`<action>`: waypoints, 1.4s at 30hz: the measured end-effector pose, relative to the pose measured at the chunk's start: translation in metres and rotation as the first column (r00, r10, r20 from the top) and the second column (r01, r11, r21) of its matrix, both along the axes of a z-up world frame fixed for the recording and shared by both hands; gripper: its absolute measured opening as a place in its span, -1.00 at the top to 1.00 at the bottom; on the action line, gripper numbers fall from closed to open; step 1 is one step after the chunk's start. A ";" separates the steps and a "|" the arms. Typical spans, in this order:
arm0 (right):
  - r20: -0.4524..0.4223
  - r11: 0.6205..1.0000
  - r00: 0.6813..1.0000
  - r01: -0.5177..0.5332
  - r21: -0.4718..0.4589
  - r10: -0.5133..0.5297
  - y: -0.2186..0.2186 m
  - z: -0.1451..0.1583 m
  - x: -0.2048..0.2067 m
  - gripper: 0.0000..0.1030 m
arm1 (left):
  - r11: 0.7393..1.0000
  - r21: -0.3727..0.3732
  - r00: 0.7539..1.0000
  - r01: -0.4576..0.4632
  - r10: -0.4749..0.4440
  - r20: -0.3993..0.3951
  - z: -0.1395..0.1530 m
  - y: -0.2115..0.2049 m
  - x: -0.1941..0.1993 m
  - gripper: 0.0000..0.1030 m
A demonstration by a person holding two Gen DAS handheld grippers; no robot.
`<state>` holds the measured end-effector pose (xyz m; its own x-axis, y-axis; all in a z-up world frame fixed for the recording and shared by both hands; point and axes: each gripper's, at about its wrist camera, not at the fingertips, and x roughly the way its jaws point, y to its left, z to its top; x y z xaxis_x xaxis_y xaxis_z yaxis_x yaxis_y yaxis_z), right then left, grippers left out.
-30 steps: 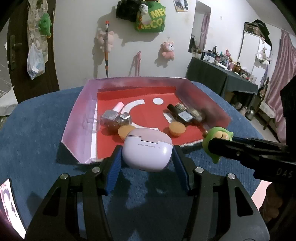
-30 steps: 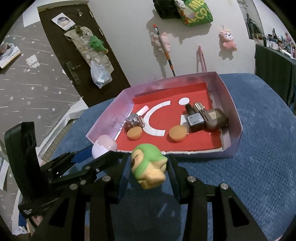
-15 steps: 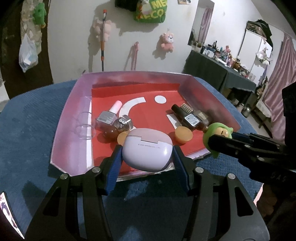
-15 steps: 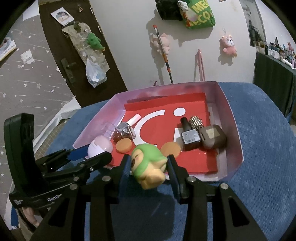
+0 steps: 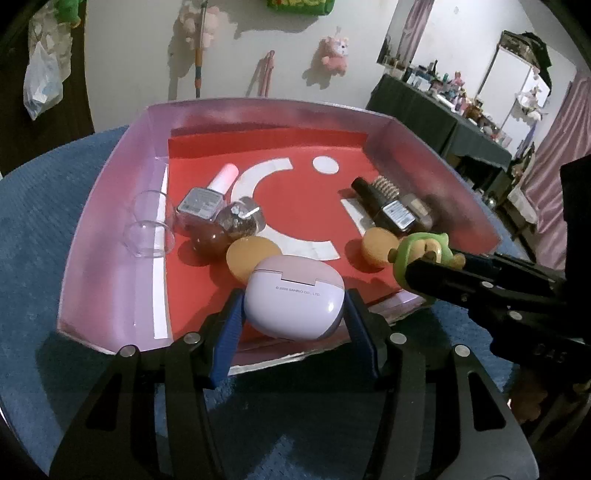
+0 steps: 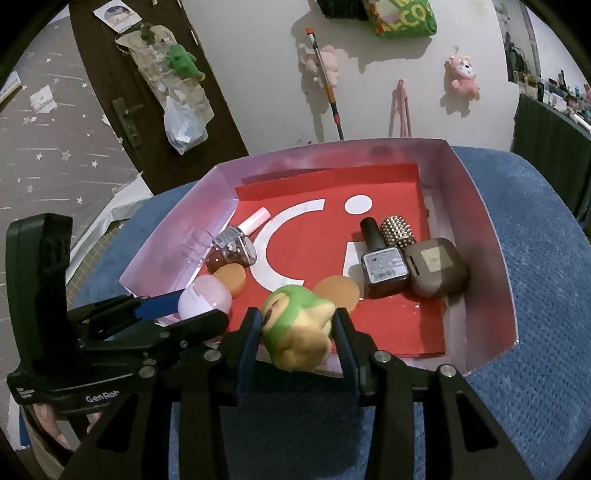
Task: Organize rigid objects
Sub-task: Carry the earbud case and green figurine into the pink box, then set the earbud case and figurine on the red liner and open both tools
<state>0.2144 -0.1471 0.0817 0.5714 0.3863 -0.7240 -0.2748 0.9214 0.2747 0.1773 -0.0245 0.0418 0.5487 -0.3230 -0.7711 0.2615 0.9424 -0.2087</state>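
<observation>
At frame centre, the left gripper [image 5: 294,308] pinches a lilac earbud case [image 5: 293,298]; the right gripper [image 6: 297,334] pinches a green toy [image 6: 297,325], both over the box's [image 6: 495,258] near edge.

This is looking like a lived-in room of a home, likely a bedroom. Plush toys [image 6: 463,75] are hanging on the white wall at the top of the frame, and a green bag [image 6: 402,18] is hanging above them. A dark door [image 6: 147,92] is standing at upper left, with a plastic bag [image 6: 183,127] dangling on it. At upper right, a dark table [image 5: 439,110] is carrying crowded bottles, and pink curtains [image 5: 554,162] are hanging nearby.
</observation>
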 end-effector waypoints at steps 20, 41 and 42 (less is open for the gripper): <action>-0.033 0.998 0.999 -0.004 -0.068 0.001 0.010 -0.018 0.019 0.19 | 1.000 0.005 0.999 -0.030 0.030 -0.020 -0.008 0.002 0.018 0.00; -0.005 0.995 0.999 0.046 -0.085 -0.046 0.009 -0.023 0.035 0.19 | 0.996 0.026 0.996 -0.082 0.083 -0.024 -0.015 -0.001 0.038 0.00; 0.000 0.994 0.998 0.056 -0.090 -0.057 0.008 -0.023 0.036 0.19 | 0.996 0.026 0.996 -0.082 0.083 -0.023 -0.015 -0.001 0.038 0.00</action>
